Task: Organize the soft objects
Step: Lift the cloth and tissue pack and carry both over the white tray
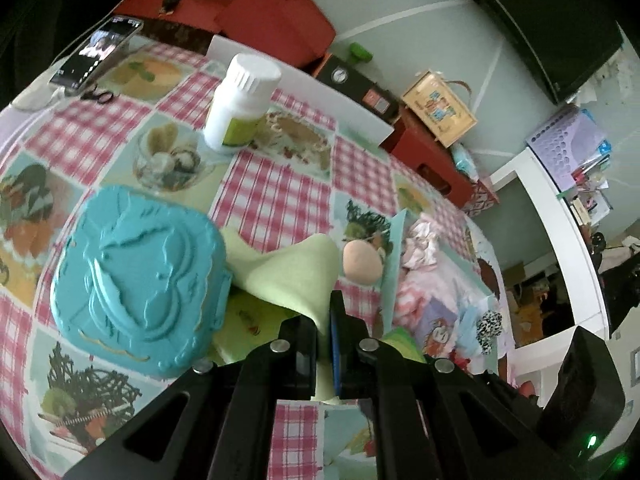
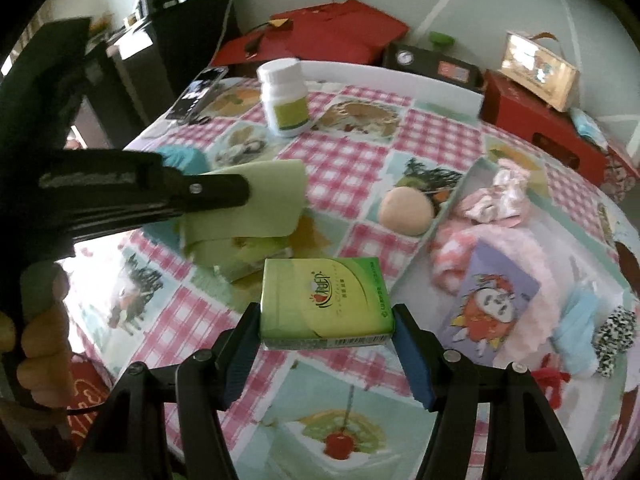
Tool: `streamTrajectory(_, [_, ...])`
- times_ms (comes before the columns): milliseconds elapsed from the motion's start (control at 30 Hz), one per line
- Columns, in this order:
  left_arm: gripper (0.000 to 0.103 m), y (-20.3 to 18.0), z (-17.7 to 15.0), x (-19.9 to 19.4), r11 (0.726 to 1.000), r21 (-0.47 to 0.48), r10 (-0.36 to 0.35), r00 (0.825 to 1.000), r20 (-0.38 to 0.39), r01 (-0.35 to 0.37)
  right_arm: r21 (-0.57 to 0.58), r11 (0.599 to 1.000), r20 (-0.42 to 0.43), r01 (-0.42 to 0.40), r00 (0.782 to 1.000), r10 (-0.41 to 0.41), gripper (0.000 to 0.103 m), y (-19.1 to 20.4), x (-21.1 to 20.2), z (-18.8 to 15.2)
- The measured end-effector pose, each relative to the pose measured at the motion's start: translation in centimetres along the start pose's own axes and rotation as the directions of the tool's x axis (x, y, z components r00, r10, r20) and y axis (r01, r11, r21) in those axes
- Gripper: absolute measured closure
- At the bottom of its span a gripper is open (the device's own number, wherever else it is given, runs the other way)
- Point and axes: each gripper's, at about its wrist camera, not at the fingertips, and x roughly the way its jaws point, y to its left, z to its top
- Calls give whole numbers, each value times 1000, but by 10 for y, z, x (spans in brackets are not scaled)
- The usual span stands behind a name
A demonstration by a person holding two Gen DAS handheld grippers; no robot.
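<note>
Right wrist view: the right gripper [image 2: 326,330] clamps a green tissue pack [image 2: 325,304] between its blue pads above the checked tablecloth [image 2: 344,160]. To the left, the left gripper [image 2: 246,194], held by a person's hand [image 2: 40,344], pinches a pale green cloth [image 2: 272,200] that hangs in folds over the table. Left wrist view shows that gripper's jaws pressed together on the cloth [image 1: 288,276], just right of a turquoise embossed box [image 1: 136,280]. A peach foam ball [image 2: 406,212] lies beside a shallow tray [image 2: 460,196] at right, holding pink fabric items [image 2: 496,196]. A white pill bottle [image 2: 284,96] stands at the far side.
</note>
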Motion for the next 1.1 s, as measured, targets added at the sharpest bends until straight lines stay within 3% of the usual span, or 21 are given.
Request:
streamTrajectory(200, [98, -22, 12, -17, 997, 73, -16, 998, 68, 11, 74, 997, 66, 36, 997, -41, 36, -22, -20, 17])
streamTrajectory(600, [98, -76, 45, -33, 979, 206, -27, 994, 104, 5, 212, 964, 164, 161, 966, -197, 36, -70, -67, 53])
streamTrajectory(867, [98, -117, 54, -18, 953, 301, -66, 991, 121, 27, 319, 923, 195, 214, 938, -285, 36, -107, -83, 65])
streamTrajectory(1100, [98, -149, 47, 15, 925, 377, -76, 994, 76, 41, 397, 871, 163, 290, 911, -378, 36, -142, -88, 46])
